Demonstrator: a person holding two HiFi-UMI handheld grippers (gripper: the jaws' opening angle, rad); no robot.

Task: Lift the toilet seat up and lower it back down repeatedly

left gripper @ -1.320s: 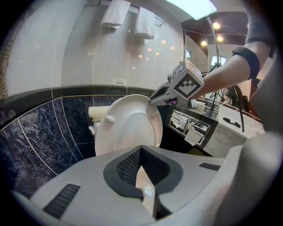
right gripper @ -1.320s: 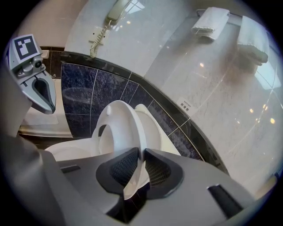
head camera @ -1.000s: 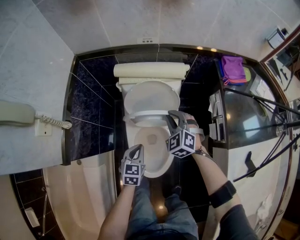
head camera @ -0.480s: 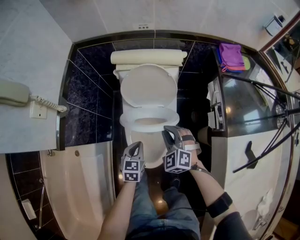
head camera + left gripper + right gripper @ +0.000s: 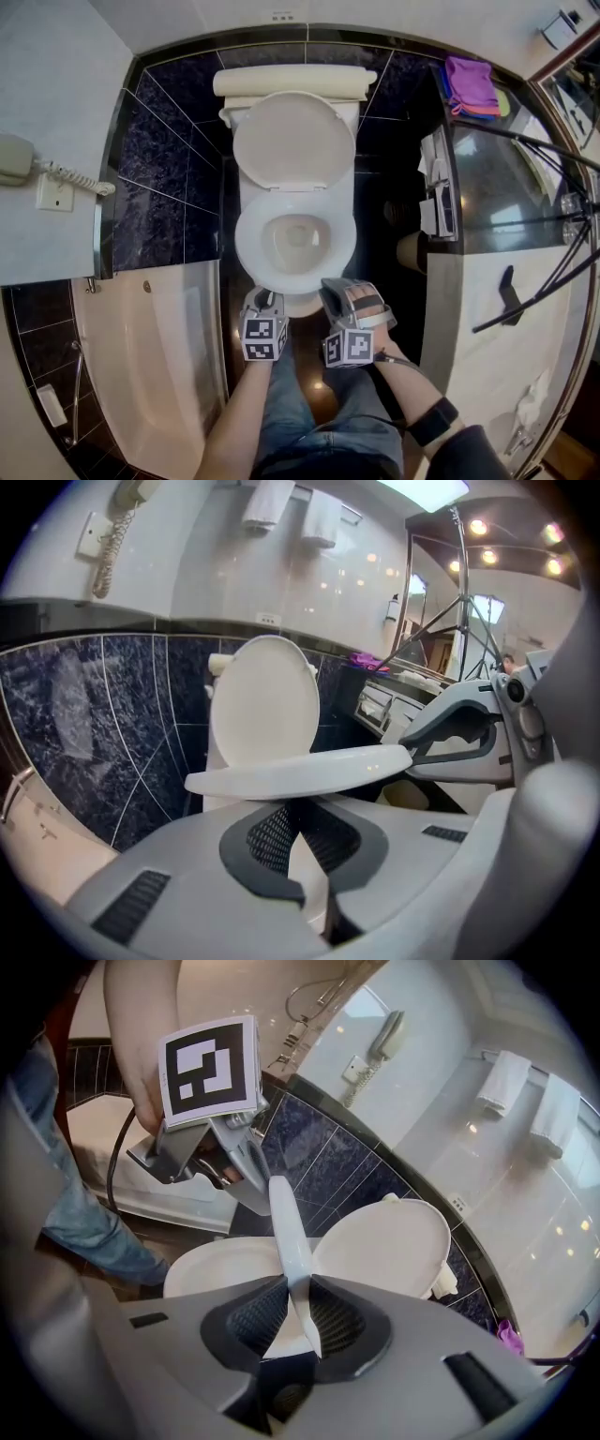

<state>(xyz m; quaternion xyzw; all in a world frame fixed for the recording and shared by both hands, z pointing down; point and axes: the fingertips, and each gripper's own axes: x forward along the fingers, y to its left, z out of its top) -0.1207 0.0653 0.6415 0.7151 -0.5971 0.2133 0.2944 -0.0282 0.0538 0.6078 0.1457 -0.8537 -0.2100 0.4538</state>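
Observation:
The white toilet seat (image 5: pixel 247 236) lies low over the bowl, and the lid (image 5: pixel 293 141) stands up against the tank (image 5: pixel 292 82). My right gripper (image 5: pixel 331 286) is at the seat's front right rim. In the right gripper view the seat (image 5: pixel 286 1232) runs edge-on between the pads of the right gripper (image 5: pixel 298 1299), which touch it while the jaws are opening. My left gripper (image 5: pixel 265 296) sits at the front left of the bowl, shut on nothing. In the left gripper view the seat (image 5: pixel 300 771) hangs level just above the left gripper (image 5: pixel 305 841).
A bathtub (image 5: pixel 150 375) lies to the left and a wall phone (image 5: pixel 19 157) hangs above it. A mirrored vanity counter (image 5: pixel 497 216) with a purple cloth (image 5: pixel 469 84) stands to the right. Tripod legs (image 5: pixel 525 150) cross it. The person's jeans (image 5: pixel 309 422) fill the floor in front.
The seat has come down from half raised to low over the bowl. Both grippers moved back toward the bowl's front, the right one keeping hold of the rim.

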